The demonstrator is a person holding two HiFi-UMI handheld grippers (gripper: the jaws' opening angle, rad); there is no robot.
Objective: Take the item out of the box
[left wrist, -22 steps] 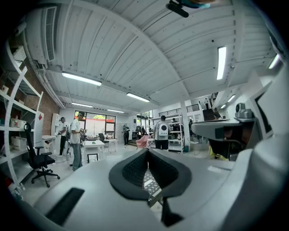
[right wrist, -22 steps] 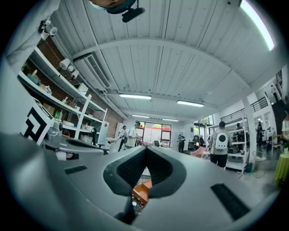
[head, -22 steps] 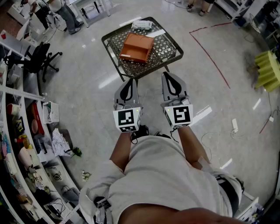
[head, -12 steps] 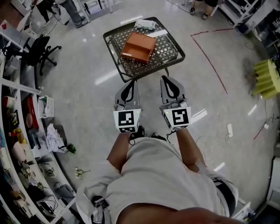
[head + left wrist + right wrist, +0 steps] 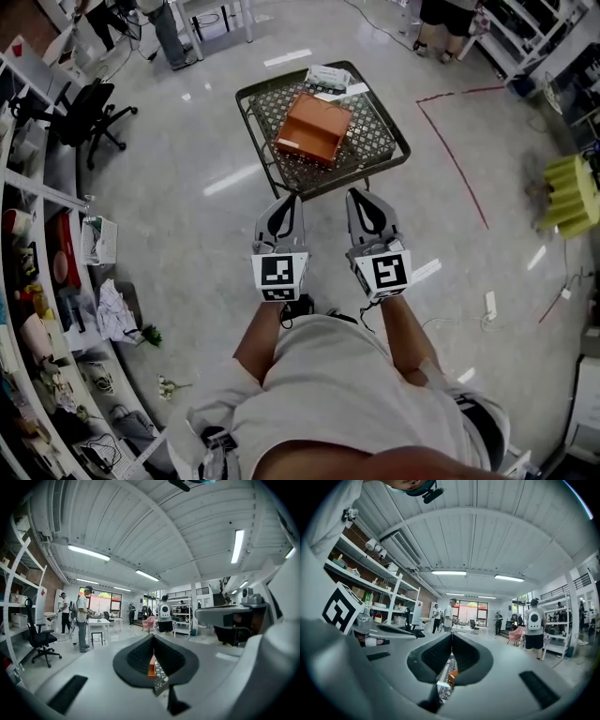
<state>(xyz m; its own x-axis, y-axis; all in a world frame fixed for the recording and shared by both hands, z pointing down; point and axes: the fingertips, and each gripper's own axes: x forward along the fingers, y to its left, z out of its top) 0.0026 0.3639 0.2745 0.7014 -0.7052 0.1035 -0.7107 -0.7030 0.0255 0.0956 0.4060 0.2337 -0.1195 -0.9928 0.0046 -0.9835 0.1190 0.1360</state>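
We list a mesh table point(image 5: 380, 131) ahead of us, with the box point(image 5: 315, 128) on its middle and a flat packet point(image 5: 328, 77) at its far edge. Near its front edge sit the left gripper point(image 5: 289, 200) and right gripper point(image 5: 362, 195), side by side. An office chair point(image 5: 89, 112) stands to the table's left, shelving point(image 5: 37, 309) runs down the left edge — a bundle point(image 5: 570, 187) lies well off right.

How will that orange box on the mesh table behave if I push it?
The orange box looks flat, rigid and cardboard-like, so it is probably light and unlikely to tip. It lies on the open mesh table, so it may catch rather than slide smoothly.
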